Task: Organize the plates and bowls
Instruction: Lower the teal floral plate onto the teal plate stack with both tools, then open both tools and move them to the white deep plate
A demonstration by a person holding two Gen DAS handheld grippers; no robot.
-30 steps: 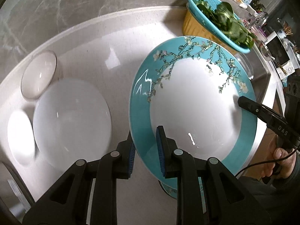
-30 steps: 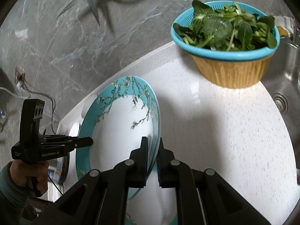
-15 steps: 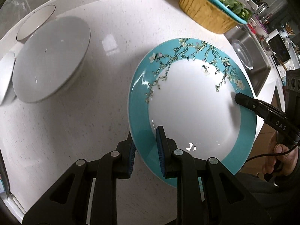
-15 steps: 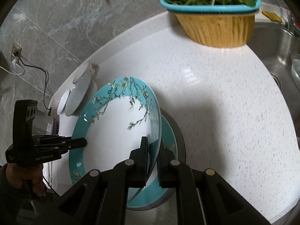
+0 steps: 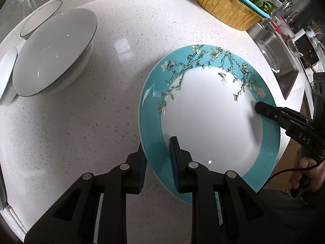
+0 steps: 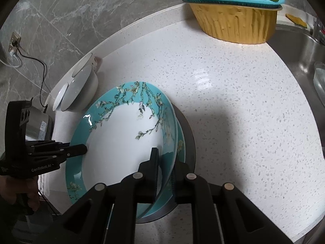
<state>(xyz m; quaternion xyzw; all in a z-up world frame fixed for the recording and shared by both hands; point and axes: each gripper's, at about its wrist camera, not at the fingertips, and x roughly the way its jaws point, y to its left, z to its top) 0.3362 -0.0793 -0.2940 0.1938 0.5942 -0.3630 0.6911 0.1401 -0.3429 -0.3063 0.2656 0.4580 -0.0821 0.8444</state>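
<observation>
Since the earlier frames, the round teal-rimmed ceramic plate with a white centre and blossom-branch pattern (image 5: 209,118) is sitting lower, now close over the speckled white stone countertop (image 5: 113,93), and the stack of plain white bowls (image 5: 54,50) is lying nearer in the left wrist view. The left gripper (image 5: 158,160) is clamping the plate's near rim, one blue-padded finger under the rim and the other on top. The right gripper (image 6: 164,170) is pinching the opposite rim, its black fingers closed on the teal band; in the left wrist view its tip is appearing at the plate's right edge (image 5: 270,111).

In the right wrist view the plate is tilting slightly, its right side resting over a second teal plate of matching pattern (image 6: 180,142), which is lying on a dark round dish (image 6: 189,134). Whether the held plate is touching the one beneath cannot be told.

The white bowls are standing well apart to the left, near the grey marble wall (image 6: 81,10). A yellow basket with a teal colander of leafy greens (image 6: 233,20) is standing at the far side, just beside the steel sink (image 6: 300,46).
</observation>
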